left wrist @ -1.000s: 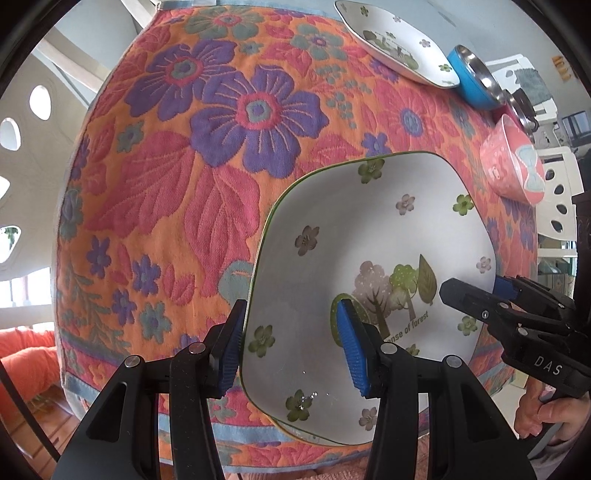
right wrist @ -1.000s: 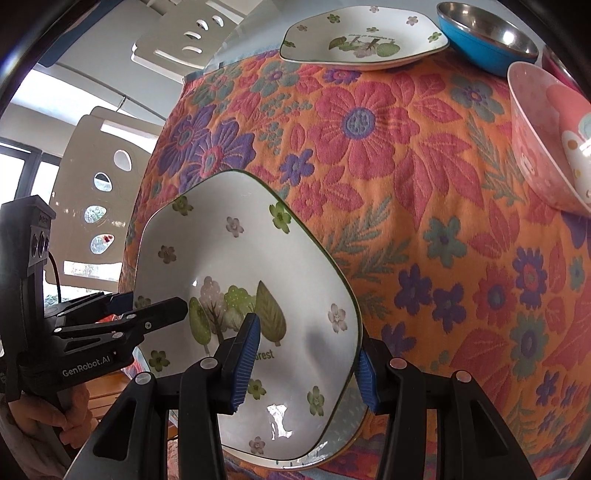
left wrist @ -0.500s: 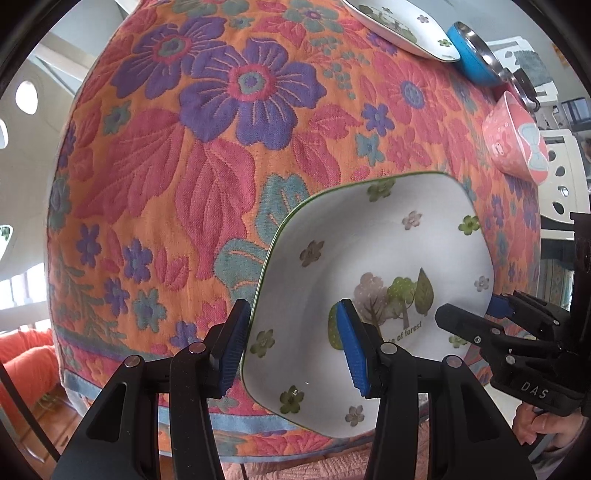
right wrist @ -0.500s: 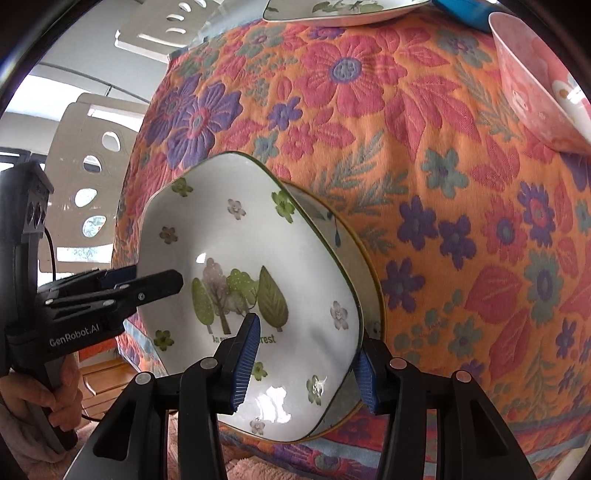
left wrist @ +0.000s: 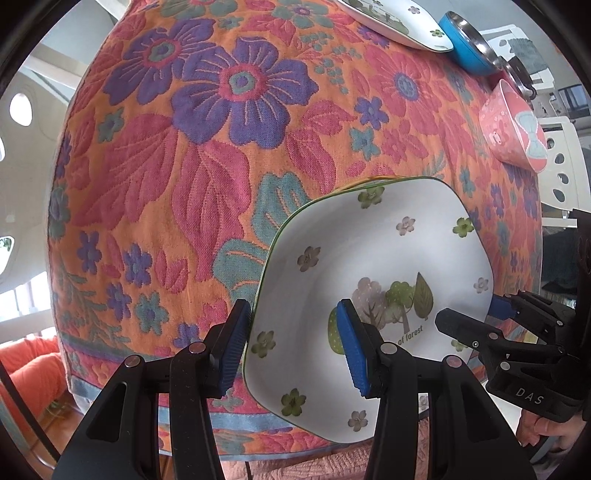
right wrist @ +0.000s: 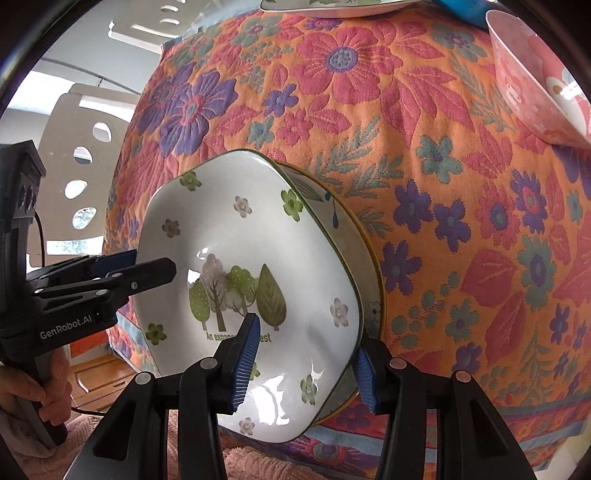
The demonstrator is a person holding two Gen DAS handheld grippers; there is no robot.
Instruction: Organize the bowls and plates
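Left tongs [left wrist: 291,349] are clamped on the near left rim of the tree-print plate [left wrist: 369,266], one blue pad under the rim and one inside the well. Right tongs [right wrist: 303,363] grip the opposite rim of the same plate [right wrist: 251,258] in like manner. Each pair shows in the other's view: right tongs [left wrist: 476,321] at the plate's right edge, left tongs [right wrist: 147,267] at its left edge, with a hand [right wrist: 33,391] on the handle.

The plate sits over a second, yellow-rimmed plate [right wrist: 365,258], which shows only as a crescent along the far right side, just ahead of the right tongs. Whether the two touch cannot be told. Both are at the near edge of the worktop [left wrist: 184,166], which is covered in a floral cloth.

Surroundings: well ahead of the left tongs, at the far edge, stand another white plate [left wrist: 399,18] and a blue bowl [left wrist: 469,48]; a pink bowl [right wrist: 535,74] stands far right of the right tongs. White chairs [right wrist: 77,155] flank the worktop. Nothing lies between the tongs and the far dishes.

Against the earlier frames: both grips unchanged. The held plate has shifted left, uncovering more of the lower plate. More cloth now shows ahead of the plate.
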